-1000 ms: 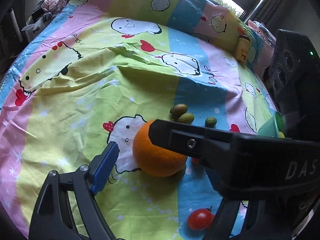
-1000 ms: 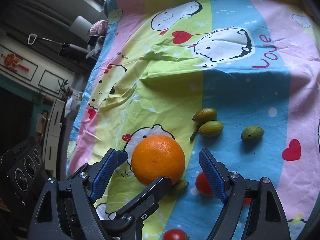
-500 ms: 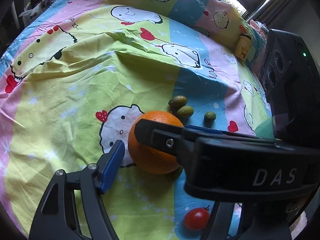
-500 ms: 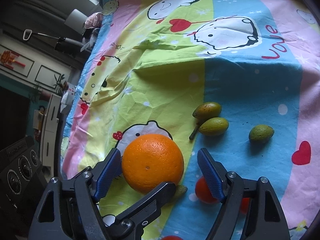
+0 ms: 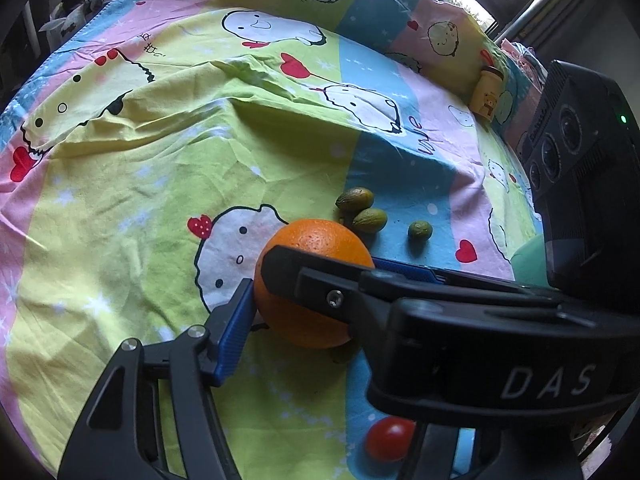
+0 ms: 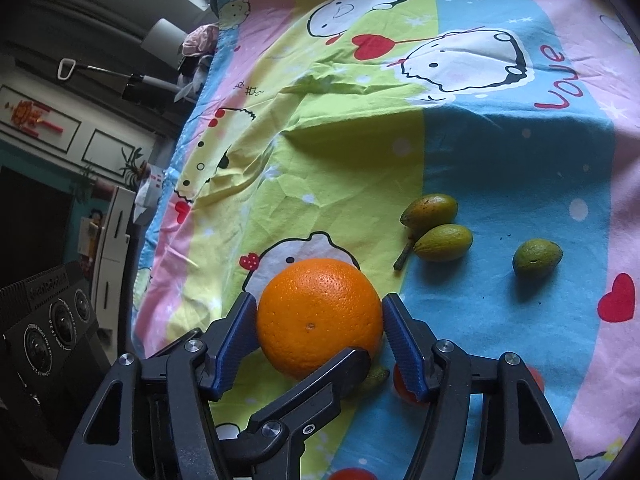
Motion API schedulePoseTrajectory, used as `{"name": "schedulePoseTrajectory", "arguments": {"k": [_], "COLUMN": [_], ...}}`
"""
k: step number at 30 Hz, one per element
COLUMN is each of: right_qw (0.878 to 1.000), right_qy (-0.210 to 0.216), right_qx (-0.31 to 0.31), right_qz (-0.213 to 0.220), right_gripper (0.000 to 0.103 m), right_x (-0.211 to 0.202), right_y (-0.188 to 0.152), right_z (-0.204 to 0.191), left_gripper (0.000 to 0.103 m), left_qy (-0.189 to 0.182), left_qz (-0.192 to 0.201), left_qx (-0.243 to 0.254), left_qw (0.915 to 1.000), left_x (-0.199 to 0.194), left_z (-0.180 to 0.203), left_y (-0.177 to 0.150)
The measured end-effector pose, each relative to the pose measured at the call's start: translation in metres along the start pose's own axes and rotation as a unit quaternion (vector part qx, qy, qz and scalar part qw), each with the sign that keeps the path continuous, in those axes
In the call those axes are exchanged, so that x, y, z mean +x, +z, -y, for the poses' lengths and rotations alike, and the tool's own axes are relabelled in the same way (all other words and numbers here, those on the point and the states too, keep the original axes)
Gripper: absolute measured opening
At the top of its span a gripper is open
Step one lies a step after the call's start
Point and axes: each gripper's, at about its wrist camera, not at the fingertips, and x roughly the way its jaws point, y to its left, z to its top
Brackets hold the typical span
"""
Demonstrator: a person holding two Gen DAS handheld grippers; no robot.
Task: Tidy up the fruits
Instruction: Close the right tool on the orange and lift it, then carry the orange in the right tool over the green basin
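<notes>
A large orange (image 5: 316, 248) (image 6: 320, 312) lies on the cartoon-print sheet (image 5: 140, 200). Both grippers hold it at once, and both pairs of jaws are closing. My right gripper (image 6: 320, 320) has a blue pad against each side of it. My left gripper (image 5: 304, 312) presses its visible blue pad (image 5: 236, 332) on the orange's left side. Its other finger is hidden in that view behind the right gripper's black frame (image 5: 480, 360). In the right wrist view that finger (image 6: 320, 380) crosses the orange's lower front.
Three small green fruits (image 6: 430, 210) (image 6: 442, 242) (image 6: 536, 258) lie beyond the orange. A cherry tomato (image 5: 390, 438) sits near me, another (image 6: 400, 380) behind the right finger. A green bowl (image 5: 528, 260) and a yellow jar (image 5: 486, 94) stand to the right.
Both grippers' jaws have narrowed from standing apart to touching the orange. Neither hand has shifted much, and the orange stays on the sheet.
</notes>
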Motion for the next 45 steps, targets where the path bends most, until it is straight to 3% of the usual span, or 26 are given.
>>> {"name": "schedulePoseTrajectory", "arguments": {"k": [24,45], "right_qw": [0.996,0.98], "right_qy": [-0.023,-0.038], "right_qx": [-0.016,-0.025], "right_qz": [0.081,0.192], "right_gripper": [0.067,0.067], "right_x": [-0.041,-0.109], "right_y": [-0.018,-0.049], "right_z": [-0.015,-0.026], "left_gripper": [0.061,0.061], "left_qy": [-0.033,-0.067], "left_qz": [0.055,0.134], "left_qx": [0.046,0.118], "left_qw": [0.9969,0.9817], "left_x": [-0.031,-0.071], "left_z": [0.024,0.073], "left_y": [-0.005,-0.014]}}
